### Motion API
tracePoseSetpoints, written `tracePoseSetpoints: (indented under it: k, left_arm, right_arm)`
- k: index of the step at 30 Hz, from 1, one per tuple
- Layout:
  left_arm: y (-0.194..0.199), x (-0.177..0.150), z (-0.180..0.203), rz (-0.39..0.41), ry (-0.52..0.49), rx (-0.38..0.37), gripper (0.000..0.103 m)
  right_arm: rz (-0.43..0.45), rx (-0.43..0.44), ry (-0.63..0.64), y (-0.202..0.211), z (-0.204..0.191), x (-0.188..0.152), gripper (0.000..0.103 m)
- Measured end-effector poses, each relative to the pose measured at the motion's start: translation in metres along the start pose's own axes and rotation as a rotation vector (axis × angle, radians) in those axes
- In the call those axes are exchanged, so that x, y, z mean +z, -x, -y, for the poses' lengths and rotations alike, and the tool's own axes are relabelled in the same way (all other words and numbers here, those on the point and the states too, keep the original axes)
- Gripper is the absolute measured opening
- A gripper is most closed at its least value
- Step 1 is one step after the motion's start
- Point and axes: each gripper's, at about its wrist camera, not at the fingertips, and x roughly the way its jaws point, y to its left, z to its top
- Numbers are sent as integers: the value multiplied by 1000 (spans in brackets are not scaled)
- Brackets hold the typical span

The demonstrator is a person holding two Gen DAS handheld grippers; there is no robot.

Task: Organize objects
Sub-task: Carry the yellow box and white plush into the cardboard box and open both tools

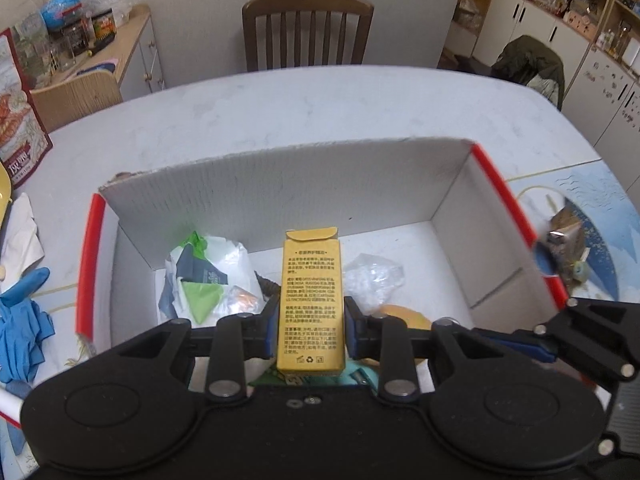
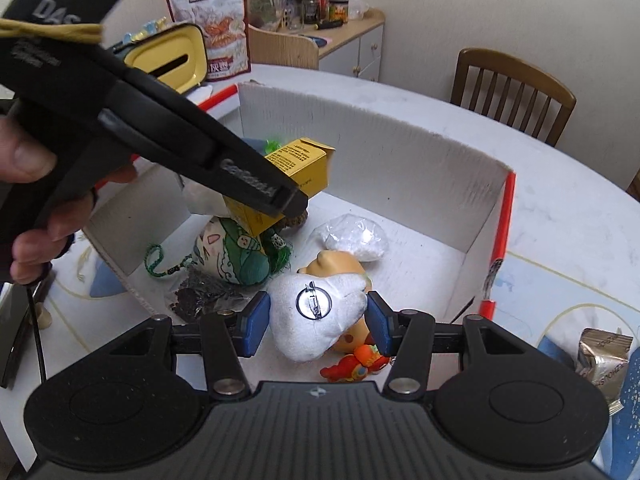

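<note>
Left wrist view, entries from left to right.

1. Blue gloves [image 1: 20, 316]: crumpled on the table's left edge, outside the box. No concern.
2. Cardboard box [image 1: 280, 184]: white inside, red-edged, open top, sitting mid-table; it takes the sorted items.
3. Plastic bag [image 1: 212, 276] with green and dark scraps: lying at the box's left side.
4. Yellow carton [image 1: 310, 300]: clenched between the blue pads of my left tongs [image 1: 311, 320], held over the box interior, flap end pointing at the far wall. Risk: I judge the grip narrow, taken near the carton's lower half; a thin card box could crush or pivot if I squeeze harder or tilt.
5. Clear crinkled bag [image 1: 372, 276]: on the box floor just right of the carton.

Right wrist view, same order.

6. Green patterned pouch [image 2: 232, 256]: under the yellow carton, at the box's left side. Risk: released here, the carton would land on it and likely topple.
7. White plush tooth [image 2: 316, 320]: grasped by my right tongs [image 2: 316, 320], both pads pressing its sides, over the box's near edge. Risk: soft filling may slip out.
8. Orange plush figure [image 2: 340, 264] and red toy [image 2: 356, 362]: directly beneath the tooth.
9. Foil packet [image 2: 604, 360]: outside the box, on the table's right edge, not yet sorted.

Both tools crowd one box; I judge a collision possible.
</note>
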Motion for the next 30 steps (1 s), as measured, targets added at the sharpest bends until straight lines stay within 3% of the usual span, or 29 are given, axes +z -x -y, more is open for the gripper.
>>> tracePoseSetpoints:
  k: [19,25,30]
  left_arm:
    - [-37,3,0,-141,-37,1,30]
    - [-42,0,10,-180,-93,4,32]
    - [-40,1,6,-174,-77,3,39]
  right_arm:
    - [-32,62,-82,-6,6,3,55]
    - [-28,60,-82,0,3,3,58]
    - [-8,56,-89,10,5,1,59]
